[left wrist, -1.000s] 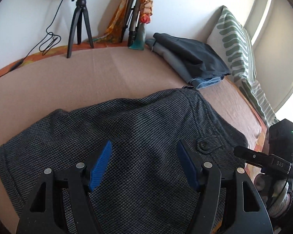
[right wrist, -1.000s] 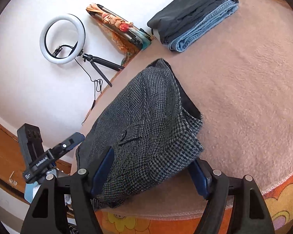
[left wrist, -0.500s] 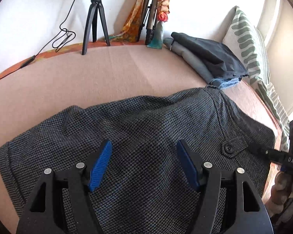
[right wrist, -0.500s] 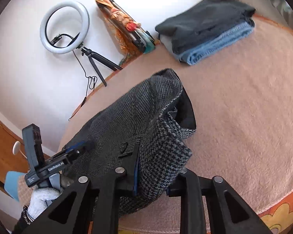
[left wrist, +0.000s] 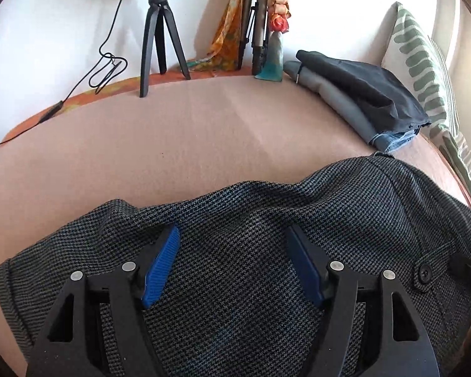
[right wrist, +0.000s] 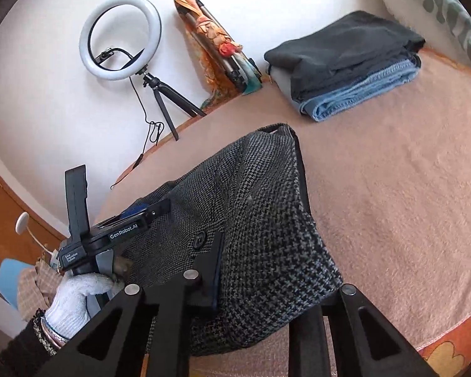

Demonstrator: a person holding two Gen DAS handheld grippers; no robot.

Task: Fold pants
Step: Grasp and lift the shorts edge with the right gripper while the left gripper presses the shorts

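Grey houndstooth pants lie on a pink blanket, waist end with a buttoned pocket flap to the right. My left gripper is open, its blue pads hovering over the middle of the pants. In the right wrist view my right gripper is shut on the waist end of the pants and lifts that fold off the blanket. The left gripper, in a white-gloved hand, shows over the pants at left.
A stack of folded pants lies at the far right by a green-striped pillow. A ring light on a tripod and a wrapped tripod stand along the white wall. The blanket's orange edge runs near right.
My right gripper closed on the waist end of the pants and raised it. My left gripper stayed open and moved over the pants, further from the waist.
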